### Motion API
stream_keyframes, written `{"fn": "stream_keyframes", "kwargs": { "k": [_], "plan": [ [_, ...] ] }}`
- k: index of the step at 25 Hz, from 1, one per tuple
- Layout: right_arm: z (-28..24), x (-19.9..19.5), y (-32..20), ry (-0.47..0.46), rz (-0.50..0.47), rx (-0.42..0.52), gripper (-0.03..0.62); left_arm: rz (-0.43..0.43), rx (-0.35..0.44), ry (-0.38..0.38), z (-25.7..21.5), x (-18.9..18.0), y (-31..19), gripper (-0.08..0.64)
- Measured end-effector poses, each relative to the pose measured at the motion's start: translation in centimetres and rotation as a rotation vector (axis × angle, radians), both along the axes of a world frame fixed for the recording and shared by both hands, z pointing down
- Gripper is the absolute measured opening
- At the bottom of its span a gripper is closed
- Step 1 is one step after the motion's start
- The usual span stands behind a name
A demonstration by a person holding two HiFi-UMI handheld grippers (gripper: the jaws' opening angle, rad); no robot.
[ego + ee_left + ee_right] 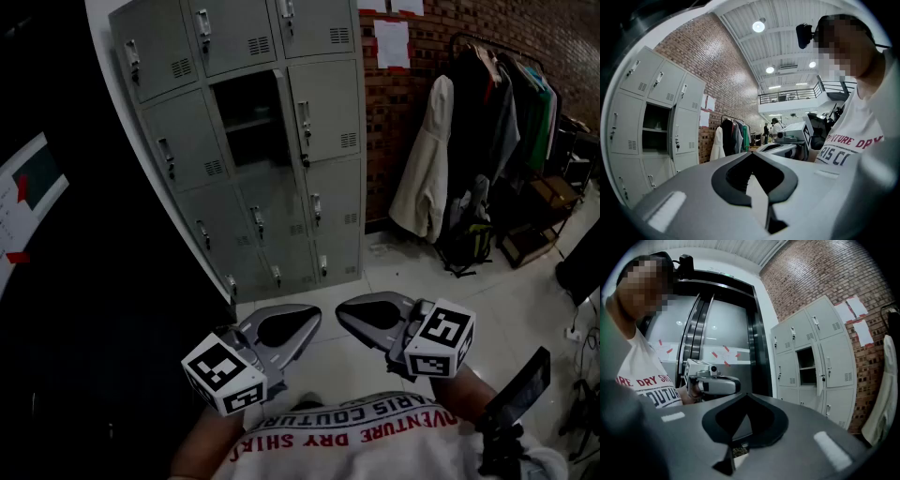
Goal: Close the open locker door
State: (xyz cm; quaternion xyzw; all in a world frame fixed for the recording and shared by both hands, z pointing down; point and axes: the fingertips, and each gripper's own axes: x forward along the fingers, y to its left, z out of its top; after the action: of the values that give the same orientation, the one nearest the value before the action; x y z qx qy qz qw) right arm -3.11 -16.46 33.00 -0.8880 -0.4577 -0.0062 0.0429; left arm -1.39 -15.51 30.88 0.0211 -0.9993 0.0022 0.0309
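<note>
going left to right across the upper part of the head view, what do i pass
poster on the dark wall → open locker → white paper on the brick wall → cream coat → rack of dark and green clothes

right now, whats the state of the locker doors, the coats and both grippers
locker door, swung open
other locker doors, shut
left gripper, jaws together, empty
right gripper, jaws together, empty
coats, hanging

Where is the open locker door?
In the head view, the open locker door sticks out of the grey lockers, middle column, second row down, left of the hanging clothes.
</note>
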Motion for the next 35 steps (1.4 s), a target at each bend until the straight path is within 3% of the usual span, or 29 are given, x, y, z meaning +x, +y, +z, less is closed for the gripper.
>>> {"fn": "stream_keyframes", "kwargs": {
  "k": [13, 29, 35],
  "plan": [
    [1.3, -2.0, 7.2, -0.002, 0.014, 0.006, -0.003, -0.002, 0.015, 0.005, 1.8, -1.3, 7.3, 0.003],
    [-0.6, -5.8, 31.7, -0.006, 0.066, 0.049, -0.003, 0.04, 0.056, 0.004, 0.4, -5.6, 32.7, 0.003],
    [-1.4, -7.7, 39.1, -0.005, 0.098, 0.037, -0.003, 0.065, 0.055, 0.006, 0.2, -7.2, 40.0, 0.003]
  ]
}}
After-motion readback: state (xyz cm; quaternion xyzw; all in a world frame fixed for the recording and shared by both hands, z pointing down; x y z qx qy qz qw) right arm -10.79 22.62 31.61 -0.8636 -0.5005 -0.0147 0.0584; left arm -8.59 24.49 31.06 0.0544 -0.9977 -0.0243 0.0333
